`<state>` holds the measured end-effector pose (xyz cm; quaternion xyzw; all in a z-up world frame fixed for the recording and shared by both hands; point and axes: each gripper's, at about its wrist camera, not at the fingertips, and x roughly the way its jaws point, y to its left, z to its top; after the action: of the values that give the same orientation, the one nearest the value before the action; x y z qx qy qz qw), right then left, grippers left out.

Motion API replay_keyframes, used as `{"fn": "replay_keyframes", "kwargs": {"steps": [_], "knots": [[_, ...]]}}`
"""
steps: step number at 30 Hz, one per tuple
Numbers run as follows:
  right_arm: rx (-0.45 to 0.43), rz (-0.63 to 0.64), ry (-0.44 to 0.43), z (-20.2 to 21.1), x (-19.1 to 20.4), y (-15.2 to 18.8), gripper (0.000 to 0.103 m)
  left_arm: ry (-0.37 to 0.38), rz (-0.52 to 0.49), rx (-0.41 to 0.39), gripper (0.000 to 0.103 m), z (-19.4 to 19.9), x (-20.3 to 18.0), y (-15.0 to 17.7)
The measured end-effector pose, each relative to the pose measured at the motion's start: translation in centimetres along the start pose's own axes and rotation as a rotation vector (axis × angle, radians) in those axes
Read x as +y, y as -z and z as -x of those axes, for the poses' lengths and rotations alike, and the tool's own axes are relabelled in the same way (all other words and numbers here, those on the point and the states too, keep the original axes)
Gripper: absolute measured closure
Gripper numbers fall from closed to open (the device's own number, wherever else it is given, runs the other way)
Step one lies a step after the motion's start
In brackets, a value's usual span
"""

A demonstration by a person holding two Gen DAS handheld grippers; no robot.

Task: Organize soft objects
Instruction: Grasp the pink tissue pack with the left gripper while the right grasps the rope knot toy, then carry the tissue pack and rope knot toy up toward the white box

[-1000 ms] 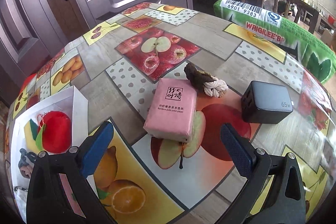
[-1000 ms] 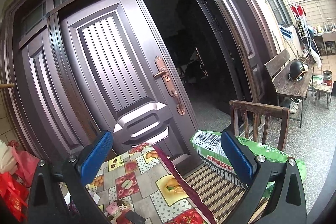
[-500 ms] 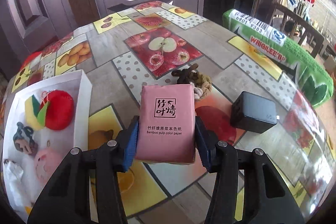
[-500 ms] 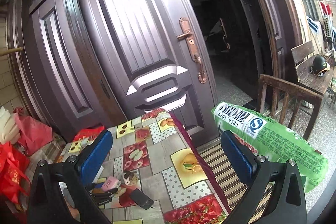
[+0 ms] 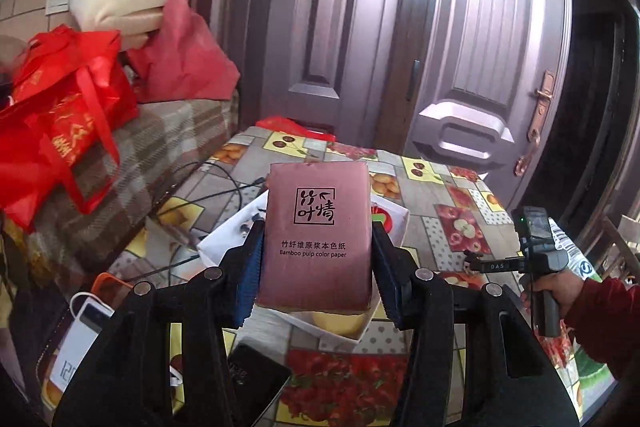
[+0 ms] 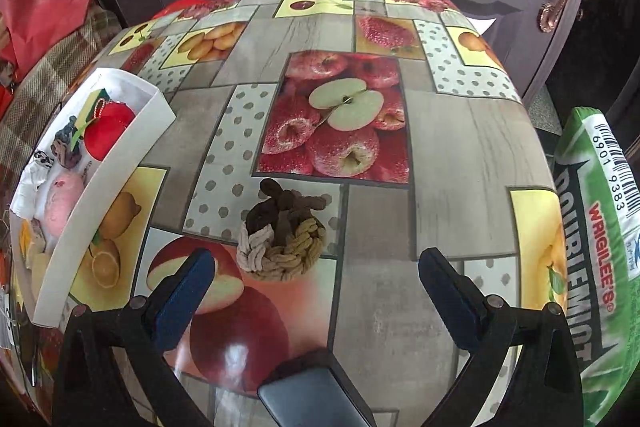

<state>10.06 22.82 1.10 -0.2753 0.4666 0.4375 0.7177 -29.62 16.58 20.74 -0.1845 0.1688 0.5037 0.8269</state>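
Note:
My left gripper (image 5: pixel 318 267) is shut on a pink tissue pack (image 5: pixel 316 227) and holds it upright in the air above the white box (image 5: pixel 218 241). The right wrist view shows that box (image 6: pixel 120 163) at the table's left with a red plush apple (image 6: pixel 108 135) and a pink plush (image 6: pixel 64 195) inside. My right gripper (image 6: pixel 316 291) points down at the table, its jaws wide and just closing, with nothing between the pads. A brown and cream rope knot (image 6: pixel 282 235) lies on the cloth just ahead of the left finger.
A black charger (image 6: pixel 316 395) sits under the right gripper. A green gum-pack pillow (image 6: pixel 592 267) lies off the table's right edge. A white power bank (image 5: pixel 76 343), a black phone (image 5: pixel 256 383) and cables crowd the near left. Red bags (image 5: pixel 52 115) stand at the left.
The left gripper closed on the tissue pack, lifted it and swung it left over the white box. The right gripper dropped from facing the door to hang over the rope knot.

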Motion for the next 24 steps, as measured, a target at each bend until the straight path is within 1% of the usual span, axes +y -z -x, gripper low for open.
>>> {"fn": "replay_keyframes", "kwargs": {"steps": [1,2,3,4,5,6,7,9,11,13,15,17,19,21,24], "knots": [[0.031,0.021,0.013,-0.8,0.5,-0.2,0.015,-0.025,0.015,-0.004,0.053,0.6,0.8,0.2],[0.059,0.043,0.010,-1.5,1.1,-0.2,0.029,-0.046,0.029,-0.007,0.053,1.1,1.7,0.5],[0.047,0.043,-0.010,-1.6,1.5,-0.1,0.029,-0.061,0.043,-0.006,0.053,1.4,2.4,0.7],[0.041,0.051,-0.013,-1.6,1.9,-0.1,0.035,-0.070,0.053,-0.002,0.053,1.6,2.9,0.8],[0.030,0.068,-0.018,-1.4,2.5,-0.1,0.053,-0.079,0.055,0.004,0.053,1.6,3.4,0.9],[0.020,0.087,-0.024,-1.2,3.0,-0.2,0.064,-0.085,0.052,0.009,0.053,1.7,3.8,0.8],[0.006,0.094,-0.019,-0.8,3.5,-0.1,0.068,-0.087,0.047,0.013,0.053,1.6,4.0,0.6],[-0.061,0.065,-0.055,1.7,3.9,0.5,0.070,-0.082,0.029,0.012,0.053,1.4,4.0,-0.2],[-0.167,0.026,-0.109,6.2,4.3,1.3,0.070,-0.070,-0.006,0.012,0.053,0.9,3.5,-1.7],[-0.307,-0.012,-0.169,11.8,4.8,2.3,0.070,-0.043,-0.043,0.012,0.053,0.2,2.7,-3.4],[-0.470,-0.032,-0.210,17.8,5.7,3.1,0.070,-0.004,-0.076,0.002,0.053,-0.6,1.9,-5.2],[-0.621,-0.043,-0.212,23.0,6.6,3.7,0.070,0.043,-0.097,-0.014,0.053,-1.3,1.3,-6.8],[-0.747,-0.070,-0.213,27.4,7.2,4.9,0.070,0.090,-0.115,-0.033,0.053,-1.6,0.9,-7.9],[-0.838,-0.114,-0.215,30.2,7.5,6.3,0.070,0.120,-0.145,-0.043,0.053,-1.8,0.6,-8.2],[-0.945,-0.172,-0.195,32.1,8.2,8.8,0.070,0.152,-0.177,-0.053,0.053,-2.5,0.2,-8.2]]}}
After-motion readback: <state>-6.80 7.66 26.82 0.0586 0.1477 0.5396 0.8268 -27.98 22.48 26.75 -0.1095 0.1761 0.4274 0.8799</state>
